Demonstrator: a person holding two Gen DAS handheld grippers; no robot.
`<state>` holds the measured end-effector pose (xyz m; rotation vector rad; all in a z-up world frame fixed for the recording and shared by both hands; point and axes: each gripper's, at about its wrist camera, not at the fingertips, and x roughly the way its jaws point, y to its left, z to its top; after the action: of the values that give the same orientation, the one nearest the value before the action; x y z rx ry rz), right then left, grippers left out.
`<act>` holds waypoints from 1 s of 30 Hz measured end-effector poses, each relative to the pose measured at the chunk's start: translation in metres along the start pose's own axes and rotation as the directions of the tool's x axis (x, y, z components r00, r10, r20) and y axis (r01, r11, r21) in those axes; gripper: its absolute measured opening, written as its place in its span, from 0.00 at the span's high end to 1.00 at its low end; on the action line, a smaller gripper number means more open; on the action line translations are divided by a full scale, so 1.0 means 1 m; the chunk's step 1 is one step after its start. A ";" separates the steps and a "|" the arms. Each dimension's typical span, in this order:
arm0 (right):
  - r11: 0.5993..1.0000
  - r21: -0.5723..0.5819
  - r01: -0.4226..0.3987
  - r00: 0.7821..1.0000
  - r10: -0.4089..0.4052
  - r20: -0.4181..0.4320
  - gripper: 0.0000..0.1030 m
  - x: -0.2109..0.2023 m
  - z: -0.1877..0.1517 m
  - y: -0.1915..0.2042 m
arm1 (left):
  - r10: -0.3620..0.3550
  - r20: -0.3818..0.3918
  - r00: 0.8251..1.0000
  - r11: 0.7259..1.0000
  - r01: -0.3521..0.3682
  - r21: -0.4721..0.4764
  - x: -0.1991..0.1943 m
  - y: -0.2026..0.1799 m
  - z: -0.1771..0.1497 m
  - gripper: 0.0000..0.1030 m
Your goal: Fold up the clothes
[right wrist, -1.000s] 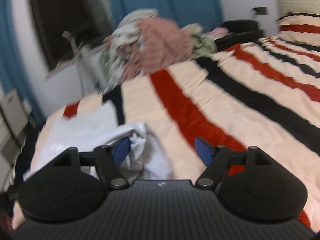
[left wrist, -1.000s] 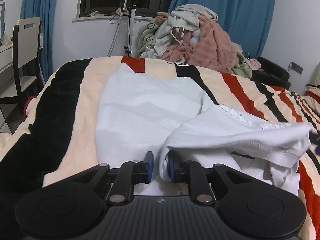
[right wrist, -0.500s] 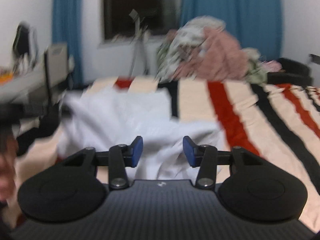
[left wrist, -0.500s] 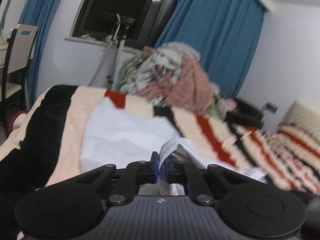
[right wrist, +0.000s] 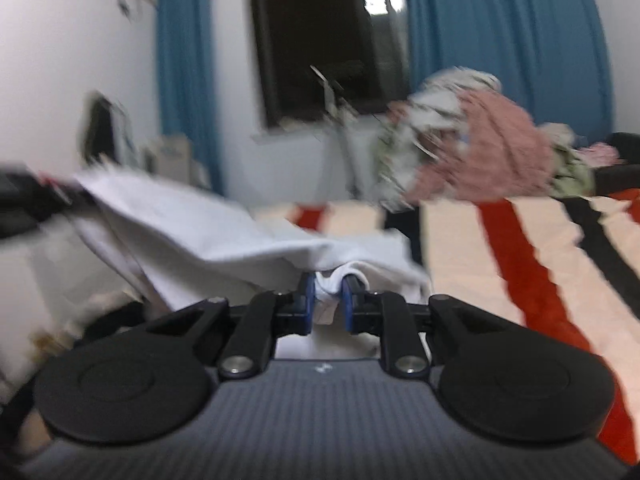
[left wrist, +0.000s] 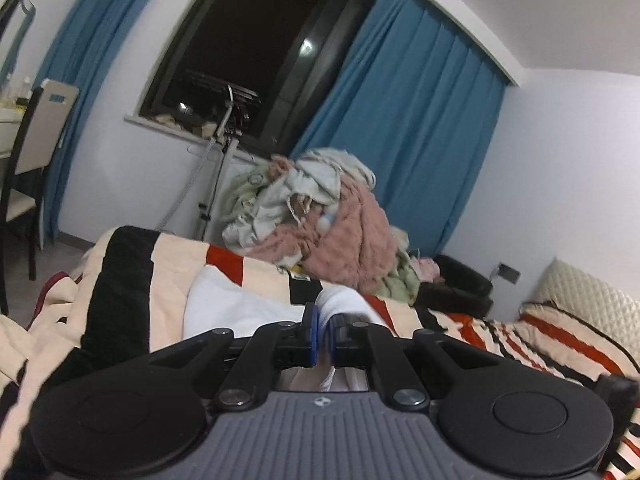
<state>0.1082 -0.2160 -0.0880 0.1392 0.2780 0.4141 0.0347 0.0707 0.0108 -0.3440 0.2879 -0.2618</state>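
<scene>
Both grippers, left gripper (left wrist: pixel 323 330) and right gripper (right wrist: pixel 328 294), clamp the white garment (right wrist: pixel 208 236); recommend equal tension, edges aligned over the striped blanket (right wrist: pixel 500 264).

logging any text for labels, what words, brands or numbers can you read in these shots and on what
None can be read.
Gripper body: a small round emblem, no letters.
Chair back: a blue patch, too small to read.
White shirt: no print shows in either view.
Right wrist view: too blurred for any text; a small pale mark on the gripper body is unreadable.
</scene>
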 end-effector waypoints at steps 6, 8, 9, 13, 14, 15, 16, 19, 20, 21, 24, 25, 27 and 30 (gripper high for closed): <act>0.979 0.175 -0.106 0.993 0.096 0.067 0.83 -0.028 0.018 -0.019 | 0.043 -0.172 0.984 0.996 -0.029 0.085 0.024 0.009 0.017 0.93; 0.939 0.328 -0.100 0.995 0.100 0.017 0.83 -0.015 0.014 -0.044 | 0.075 -0.251 0.965 0.986 -0.033 0.166 0.049 0.004 0.016 0.93; 0.910 0.403 -0.093 0.994 0.105 -0.008 0.83 -0.008 0.011 -0.056 | 0.093 -0.275 0.957 0.978 -0.035 0.207 0.064 0.002 0.013 0.91; 0.736 0.677 0.015 0.983 0.113 -0.145 0.83 0.021 -0.020 -0.106 | 0.140 -0.398 0.907 0.956 -0.019 0.292 0.126 0.001 -0.009 0.80; 0.711 0.703 0.013 0.983 0.120 -0.140 0.83 0.021 -0.025 -0.111 | 0.150 -0.407 0.901 0.957 -0.029 0.289 0.136 0.005 -0.015 0.78; 0.686 0.727 0.008 0.983 0.128 -0.132 0.83 0.020 -0.029 -0.115 | 0.160 -0.414 0.896 0.958 -0.040 0.284 0.146 0.010 -0.020 0.71; 0.660 0.751 0.003 0.983 0.136 -0.124 0.84 0.019 -0.034 -0.119 | 0.170 -0.422 0.891 0.959 -0.051 0.279 0.155 0.015 -0.025 0.68; 0.632 0.772 -0.070 0.983 0.174 -0.053 0.83 0.015 -0.034 -0.118 | 0.168 -0.361 0.917 0.952 -0.057 0.301 0.134 0.012 -0.016 0.58; 0.636 0.765 -0.106 0.981 0.191 -0.023 0.83 0.014 -0.030 -0.115 | 0.167 -0.339 0.926 0.950 -0.059 0.308 0.127 0.010 -0.012 0.55; 0.639 0.756 -0.141 0.978 0.208 0.007 0.83 0.012 -0.025 -0.112 | 0.165 -0.318 0.934 0.947 -0.061 0.315 0.119 0.009 -0.009 0.49; 0.638 0.736 -0.226 0.966 0.242 0.087 0.83 0.002 -0.015 -0.106 | 0.159 -0.252 0.955 0.939 -0.068 0.336 0.097 0.005 0.001 0.37; 0.635 0.731 -0.250 0.962 0.249 0.113 0.83 -0.003 -0.012 -0.105 | 0.157 -0.230 0.961 0.937 -0.071 0.343 0.090 0.004 0.005 0.33; 0.636 0.715 -0.292 0.952 0.268 0.150 0.83 -0.010 -0.007 -0.101 | 0.155 -0.180 0.971 0.927 -0.080 0.365 0.073 -0.001 0.010 0.30; 0.645 0.683 -0.344 0.935 0.305 0.182 0.83 -0.019 0.000 -0.093 | 0.111 -0.124 0.986 0.895 -0.045 0.444 0.056 -0.025 0.006 0.26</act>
<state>0.1268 -0.3083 -0.1012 0.9828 0.3544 0.6489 0.0837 0.0334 0.0125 0.1377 0.3769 -0.2652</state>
